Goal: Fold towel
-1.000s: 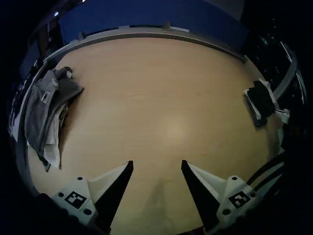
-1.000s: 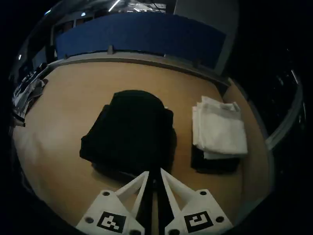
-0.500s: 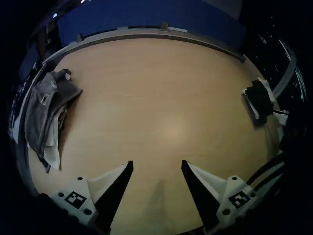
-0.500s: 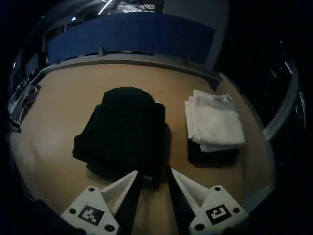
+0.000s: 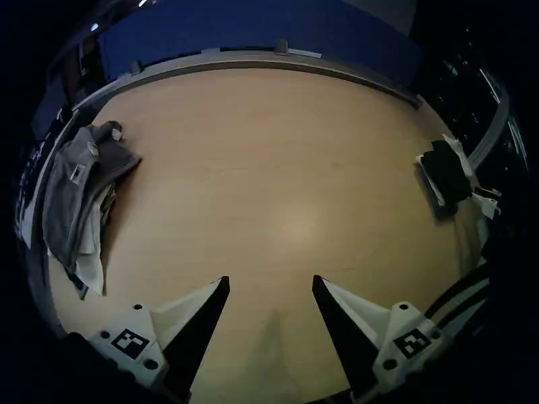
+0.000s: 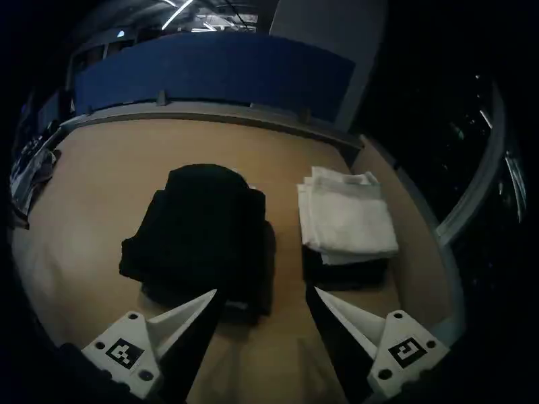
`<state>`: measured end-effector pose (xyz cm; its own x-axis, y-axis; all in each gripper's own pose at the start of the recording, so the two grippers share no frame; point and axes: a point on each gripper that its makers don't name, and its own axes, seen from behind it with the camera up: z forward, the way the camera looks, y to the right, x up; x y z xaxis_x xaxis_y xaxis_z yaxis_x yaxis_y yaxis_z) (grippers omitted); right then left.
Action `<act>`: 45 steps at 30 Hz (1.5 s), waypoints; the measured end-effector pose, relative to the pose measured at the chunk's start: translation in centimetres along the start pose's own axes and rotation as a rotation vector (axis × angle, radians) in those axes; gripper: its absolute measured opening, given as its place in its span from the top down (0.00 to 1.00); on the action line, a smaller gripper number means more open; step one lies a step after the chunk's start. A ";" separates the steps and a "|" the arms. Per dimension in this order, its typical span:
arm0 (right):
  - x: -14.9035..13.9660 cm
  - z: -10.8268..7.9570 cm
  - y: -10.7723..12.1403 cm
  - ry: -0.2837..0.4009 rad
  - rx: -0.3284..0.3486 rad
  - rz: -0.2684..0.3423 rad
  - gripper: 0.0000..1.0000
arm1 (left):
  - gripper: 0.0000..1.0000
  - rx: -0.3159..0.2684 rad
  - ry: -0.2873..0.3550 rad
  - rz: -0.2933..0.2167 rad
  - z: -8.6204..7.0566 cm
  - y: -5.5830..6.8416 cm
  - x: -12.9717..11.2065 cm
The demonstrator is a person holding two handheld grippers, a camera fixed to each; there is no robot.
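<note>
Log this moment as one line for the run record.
left gripper open, above table | right gripper open, facing folded black towel | white towel folded beside it | gray pile unfolded

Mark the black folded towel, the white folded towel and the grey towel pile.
black folded towel [image 6: 195, 236], right gripper view, middle of its top face.
white folded towel [image 6: 347, 219], right gripper view, middle of its top layer.
grey towel pile [image 5: 69, 198], left gripper view, middle of the grey cloth.

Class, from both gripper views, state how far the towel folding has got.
Done: a folded black towel and a folded white towel atop a dark towel lie on the table. In hand: nothing; left gripper and right gripper are both open. Left: the crumpled grey pile.
</note>
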<state>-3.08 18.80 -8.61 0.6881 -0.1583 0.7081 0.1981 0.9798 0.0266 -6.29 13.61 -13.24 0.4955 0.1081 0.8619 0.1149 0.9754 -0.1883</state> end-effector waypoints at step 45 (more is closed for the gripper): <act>9.3 2.0 -5.6 0.153 0.111 0.027 0.00 | 0.09 0.008 0.014 -0.023 -0.3 -0.9 0.2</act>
<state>0.83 12.11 -0.74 0.7922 -0.1403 0.5939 0.1060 0.9900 0.0926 -6.05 12.68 -13.00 0.5049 0.0831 0.8591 0.1198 0.9790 -0.1651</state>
